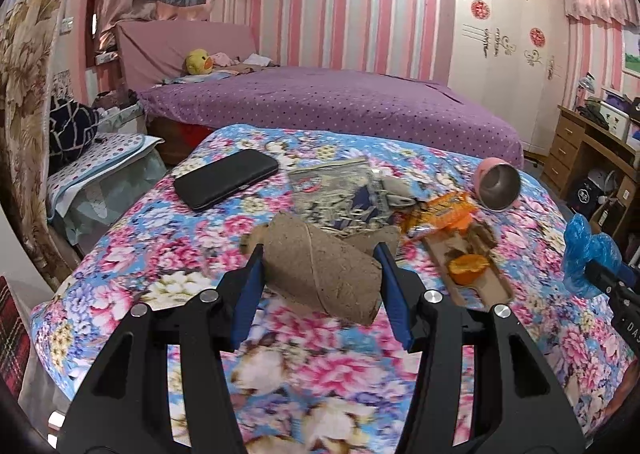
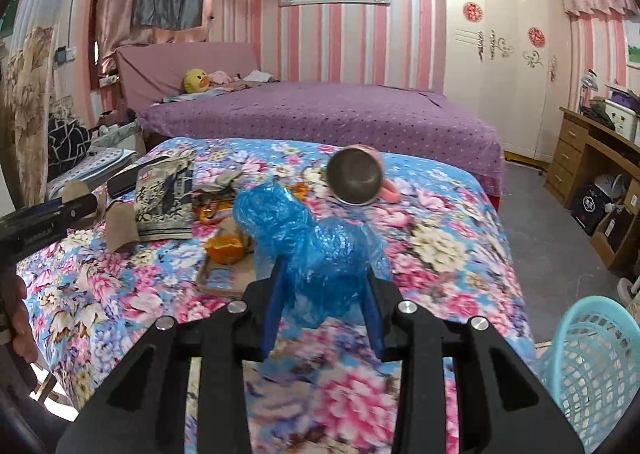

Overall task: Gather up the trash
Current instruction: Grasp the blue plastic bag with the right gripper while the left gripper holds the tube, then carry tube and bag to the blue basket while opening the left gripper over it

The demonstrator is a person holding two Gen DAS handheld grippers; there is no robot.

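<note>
In the left wrist view my left gripper (image 1: 320,254) is shut on a rolled piece of brown paper (image 1: 320,278), held above the floral blanket (image 1: 160,262). At that view's right edge my right gripper (image 1: 600,274) carries a crumpled blue plastic bag (image 1: 586,250). The right wrist view shows my right gripper (image 2: 325,270) shut on that blue plastic bag (image 2: 308,234), its pads pressing into it. My left gripper (image 2: 80,205) enters from the left with the brown paper (image 2: 76,187).
On the blanket lie an orange wrapper (image 1: 440,213), an orange peel (image 1: 468,268) on a cardboard strip (image 1: 492,290), a printed packet (image 1: 340,189), another brown paper scrap (image 2: 122,228), a black phone (image 1: 226,177) and a tipped pink cup (image 1: 498,183). A turquoise basket (image 2: 592,366) stands at the right.
</note>
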